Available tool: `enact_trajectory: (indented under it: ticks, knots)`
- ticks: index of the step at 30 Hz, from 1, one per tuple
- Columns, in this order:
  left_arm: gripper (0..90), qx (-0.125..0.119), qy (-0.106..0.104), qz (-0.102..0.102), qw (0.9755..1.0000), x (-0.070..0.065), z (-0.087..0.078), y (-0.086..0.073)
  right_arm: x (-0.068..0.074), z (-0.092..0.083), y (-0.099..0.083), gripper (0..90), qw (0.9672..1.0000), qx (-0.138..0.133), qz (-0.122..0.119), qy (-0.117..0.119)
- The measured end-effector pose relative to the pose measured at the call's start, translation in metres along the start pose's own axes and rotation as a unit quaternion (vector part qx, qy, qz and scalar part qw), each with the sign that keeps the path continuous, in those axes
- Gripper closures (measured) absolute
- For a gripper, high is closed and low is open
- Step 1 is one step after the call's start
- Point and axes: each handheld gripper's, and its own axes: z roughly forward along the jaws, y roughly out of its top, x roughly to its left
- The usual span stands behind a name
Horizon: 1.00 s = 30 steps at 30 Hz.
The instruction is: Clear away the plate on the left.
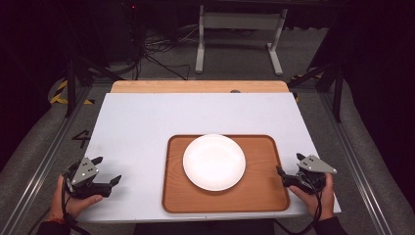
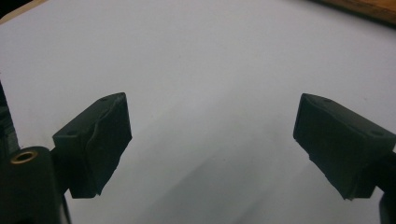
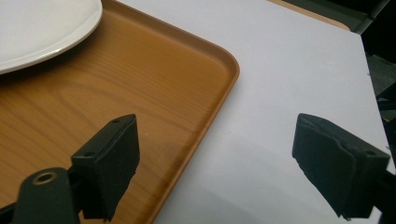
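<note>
White table [image 1: 142, 122]: left half and far strip bare, open passage; wooden tray [image 1: 175, 196] occupies near centre-right, raised rim; white plate [image 1: 214, 161] on tray, bare tray floor around it; narrow bare strip right of tray.

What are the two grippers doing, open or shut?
Left gripper: open, holding nothing.
Right gripper: open, holding nothing, beside the tray.

This looks like a lab or test studio rather than a home. The white desk [image 1: 147, 127] stands in a dark, curtained space, flanked by metal rails [image 1: 34, 181] along both side edges. Past its far edge, loose cables [image 1: 161, 49] run across a grey floor beside a white metal stand [image 1: 240, 34], and yellow-black hazard tape [image 1: 61, 93] marks the floor near the far left corner.
</note>
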Motion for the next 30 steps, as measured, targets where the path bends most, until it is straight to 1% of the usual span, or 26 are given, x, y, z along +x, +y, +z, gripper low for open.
enact_trajectory:
  ticks: [3,5,11,13,18,19,30]
  knots:
    - [12.4,-0.001,0.002,0.002,1.0,-0.0012,0.0004,0.0006,-0.0002,-0.0008,-0.0003,15.5,1.0,-0.001,0.001,0.0]
    - [12.4,0.0,-0.002,0.003,1.0,-0.0018,0.0009,-0.0002,0.0002,-0.0015,0.0004,15.5,1.0,-0.003,-0.001,-0.003]
    - [12.5,-0.002,-0.004,0.005,1.0,-0.0037,0.0005,-0.0006,0.0035,-0.0011,0.0019,15.5,1.0,-0.002,-0.009,-0.001]
    - [12.5,0.001,-0.003,0.01,0.9999,-0.0043,0.0011,0.0001,0.0033,-0.0012,0.0018,15.5,1.0,-0.001,-0.008,-0.001]
    - [12.5,0.002,-0.003,0.008,1.0,-0.005,0.0015,0.0002,0.0027,-0.0004,0.0013,15.5,1.0,-0.001,-0.007,0.001]
    - [12.5,0.002,-0.004,0.012,0.9999,-0.0047,0.0016,0.0003,0.0028,-0.0004,0.0013,15.5,1.0,0.0,-0.008,0.001]
    - [12.6,0.002,-0.004,0.013,0.9999,-0.0055,0.0013,0.0005,0.0033,-0.001,0.0017,15.4,1.0,0.0,-0.009,0.0]
